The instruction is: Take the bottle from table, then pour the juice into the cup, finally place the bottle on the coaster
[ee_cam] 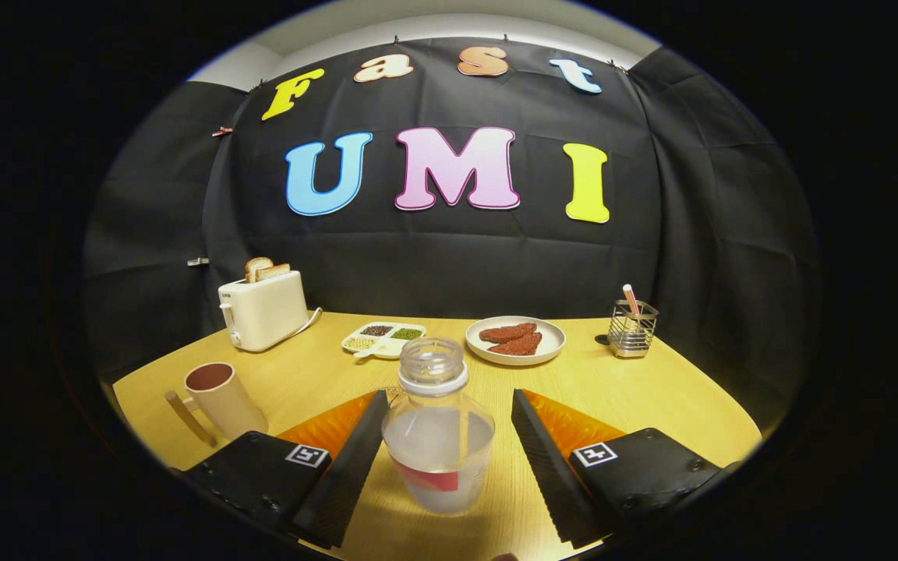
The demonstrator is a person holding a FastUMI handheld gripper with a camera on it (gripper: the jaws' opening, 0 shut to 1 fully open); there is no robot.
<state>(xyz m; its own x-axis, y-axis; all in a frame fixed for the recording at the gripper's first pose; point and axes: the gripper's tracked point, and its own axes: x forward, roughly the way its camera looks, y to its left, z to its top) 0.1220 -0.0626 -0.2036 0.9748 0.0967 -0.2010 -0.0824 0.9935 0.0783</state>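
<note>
A clear plastic bottle (438, 436) with no cap, about half full of pale cloudy juice and wearing a red label, stands upright on the wooden table (652, 389). It sits between my two black ribbed fingers. My gripper (447, 409) is open: the left finger (351, 467) lies close to the bottle's side, the right finger (546, 460) stands apart with a gap. A beige cup (219, 399) with a handle stands to the left, beyond the left finger. Something orange shows on the table behind both fingers; I cannot tell whether it is the coaster.
Along the back of the table stand a white toaster (263, 308) with bread slices, a divided tray (383, 340) of grains, a plate (515, 340) with reddish patties, and a wire holder (631, 329) at the right.
</note>
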